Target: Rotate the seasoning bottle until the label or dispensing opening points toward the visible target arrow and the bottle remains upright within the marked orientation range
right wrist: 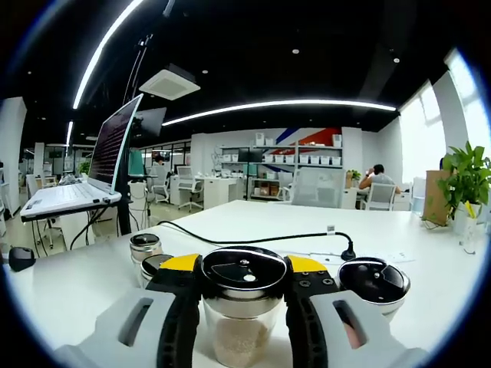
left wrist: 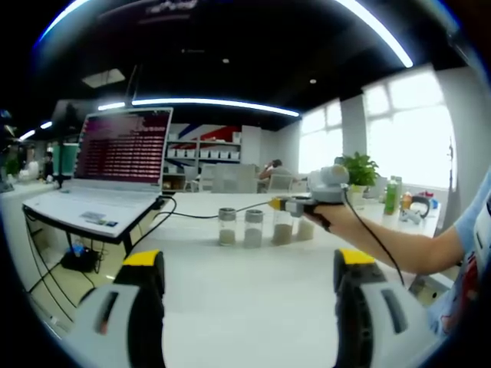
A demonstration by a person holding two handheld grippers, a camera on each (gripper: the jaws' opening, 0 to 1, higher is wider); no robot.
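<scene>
White office table (right wrist: 430, 276): right gripper (right wrist: 244, 295) clamps the upright seasoning bottle (right wrist: 244, 307), left gripper (left wrist: 249, 287) open and idle; no arrow visible, rotation progress unclear.

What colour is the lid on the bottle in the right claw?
Black lid, clearest in the right gripper view.

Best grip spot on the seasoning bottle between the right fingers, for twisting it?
Grip the seasoning bottle on its clear glass wall just under the black lid, coming in level from the near side, as the right gripper does now. The bottle stands upright and round, so opposed fingers on its sides should centre it. Other bottles crowd both flanks.
</scene>
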